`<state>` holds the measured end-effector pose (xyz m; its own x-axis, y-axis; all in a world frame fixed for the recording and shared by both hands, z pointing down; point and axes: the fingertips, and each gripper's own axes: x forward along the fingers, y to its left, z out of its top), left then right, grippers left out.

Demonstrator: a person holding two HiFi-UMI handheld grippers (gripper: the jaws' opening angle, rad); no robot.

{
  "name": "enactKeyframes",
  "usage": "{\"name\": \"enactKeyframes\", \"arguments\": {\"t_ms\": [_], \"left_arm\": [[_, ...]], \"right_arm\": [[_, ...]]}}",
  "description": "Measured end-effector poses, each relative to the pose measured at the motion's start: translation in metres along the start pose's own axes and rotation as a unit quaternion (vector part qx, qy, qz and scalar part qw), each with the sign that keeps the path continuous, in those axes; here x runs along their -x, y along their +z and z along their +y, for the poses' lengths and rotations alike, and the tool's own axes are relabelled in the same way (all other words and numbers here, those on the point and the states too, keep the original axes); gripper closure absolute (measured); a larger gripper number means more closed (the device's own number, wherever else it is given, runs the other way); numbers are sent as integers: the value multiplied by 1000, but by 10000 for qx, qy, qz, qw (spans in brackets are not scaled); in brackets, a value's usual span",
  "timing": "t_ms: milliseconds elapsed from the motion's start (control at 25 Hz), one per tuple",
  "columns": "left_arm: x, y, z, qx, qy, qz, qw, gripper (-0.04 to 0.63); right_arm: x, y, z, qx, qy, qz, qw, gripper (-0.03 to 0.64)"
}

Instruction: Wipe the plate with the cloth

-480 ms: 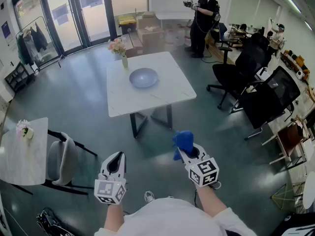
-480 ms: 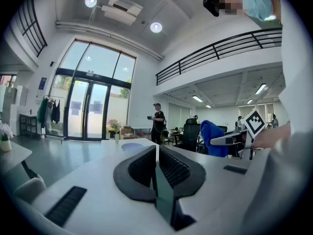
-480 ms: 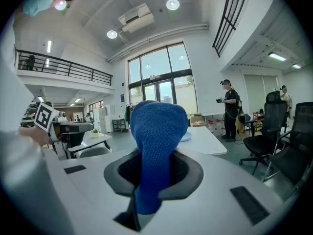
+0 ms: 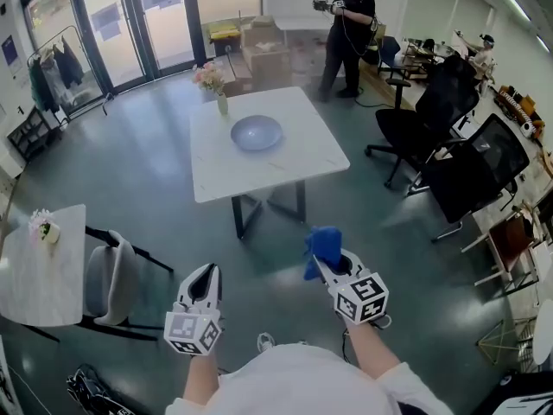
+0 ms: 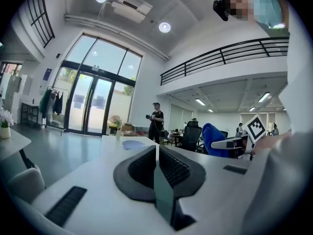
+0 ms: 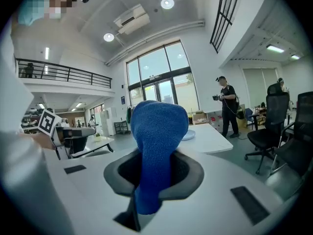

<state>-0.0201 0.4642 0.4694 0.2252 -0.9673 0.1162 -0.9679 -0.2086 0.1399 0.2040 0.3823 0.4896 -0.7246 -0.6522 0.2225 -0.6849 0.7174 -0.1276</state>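
Though the bystander in black (image 4: 346,33) has shifted a step, the white table (image 4: 259,169) looks hardly nearer than a moment ago. The plate (image 4: 257,133) on it stays well beyond reach, so wiping hasn't begun. The right gripper (image 4: 327,264) pinches the blue cloth (image 4: 323,245); the left gripper (image 4: 205,277) is pressed together, empty.
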Motion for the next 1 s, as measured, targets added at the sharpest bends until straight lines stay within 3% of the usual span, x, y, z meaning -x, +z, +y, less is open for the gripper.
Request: {"name": "enactKeyframes", "arguments": {"t_ms": [640, 1000], "left_arm": [[-9, -13, 49, -155, -441, 232, 9986, 551], [-49, -14, 61, 0, -370, 271, 9989, 551]], "right_arm": [[-34, -9, 21, -281, -414, -1, 9987, 532], [-65, -6, -9, -267, -388, 148, 9988, 532]]}}
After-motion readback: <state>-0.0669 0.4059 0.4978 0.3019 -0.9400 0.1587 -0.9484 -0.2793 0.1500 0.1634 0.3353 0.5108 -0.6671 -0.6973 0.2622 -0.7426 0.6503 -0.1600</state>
